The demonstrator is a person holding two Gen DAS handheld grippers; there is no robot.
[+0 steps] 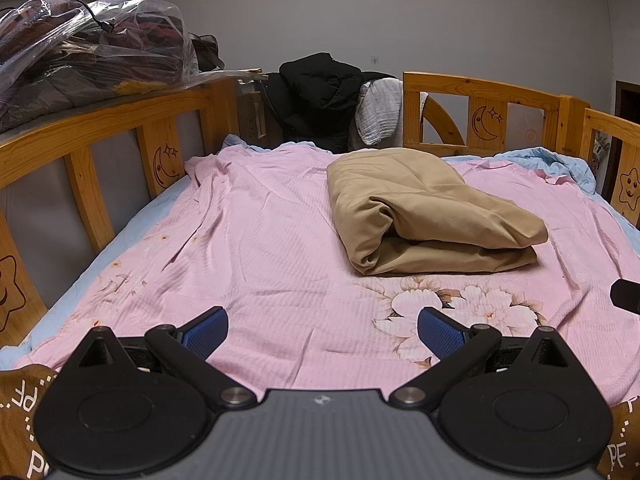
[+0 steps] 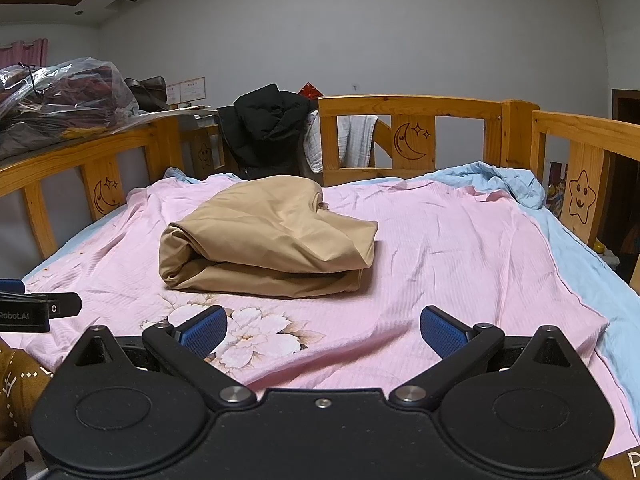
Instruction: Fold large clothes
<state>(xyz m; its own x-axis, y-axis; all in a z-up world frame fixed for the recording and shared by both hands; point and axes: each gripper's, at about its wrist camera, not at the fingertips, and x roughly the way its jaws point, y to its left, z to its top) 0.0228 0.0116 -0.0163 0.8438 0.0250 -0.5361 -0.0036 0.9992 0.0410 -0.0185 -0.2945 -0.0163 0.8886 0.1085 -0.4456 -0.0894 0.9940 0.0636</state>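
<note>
A tan garment lies folded into a thick bundle on the pink floral sheet of a wooden bed. It also shows in the right wrist view, left of centre. My left gripper is open and empty, held low over the sheet, short of the bundle and to its left. My right gripper is open and empty, short of the bundle and to its right. The left gripper's tip shows at the left edge of the right wrist view.
Wooden bed rails with moon and star carvings surround the mattress. A black jacket and a white cloth hang over the far rail. Bagged clothes sit on a ledge at the left. A blue sheet lies under the pink one.
</note>
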